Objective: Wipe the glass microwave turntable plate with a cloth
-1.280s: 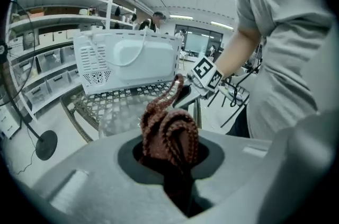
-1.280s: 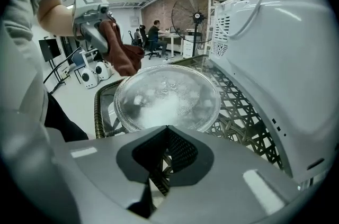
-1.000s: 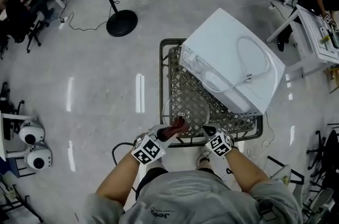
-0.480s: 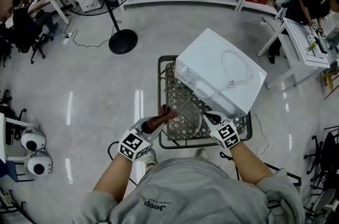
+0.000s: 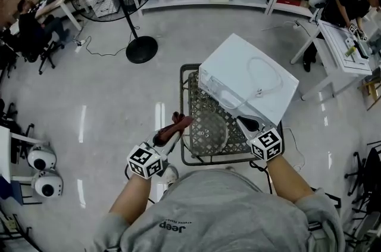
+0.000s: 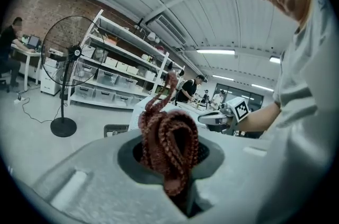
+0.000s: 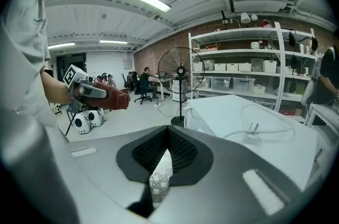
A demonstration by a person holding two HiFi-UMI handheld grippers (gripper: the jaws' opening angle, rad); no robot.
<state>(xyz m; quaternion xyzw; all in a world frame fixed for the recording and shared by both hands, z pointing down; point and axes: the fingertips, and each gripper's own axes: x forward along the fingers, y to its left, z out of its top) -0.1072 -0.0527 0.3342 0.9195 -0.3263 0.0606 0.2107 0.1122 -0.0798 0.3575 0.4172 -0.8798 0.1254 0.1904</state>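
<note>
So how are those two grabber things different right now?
The left gripper is clamped on a reddish-brown cloth; the right gripper has its jaws together on nothing visible. The left is beside the table, over floor; the right is over the table, near the microwave. Both bear marker cubes.

cloth (image 5: 178, 121) lifted off plate (image 5: 206, 134) | left claw (image 5: 166, 135) swung left

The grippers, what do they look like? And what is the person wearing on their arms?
The left gripper and right gripper are light grey, wedge-shaped at the front, with dark ribbed pads. Each carries a white cube with black square markers. The person wears a grey T-shirt with short sleeves.
</note>
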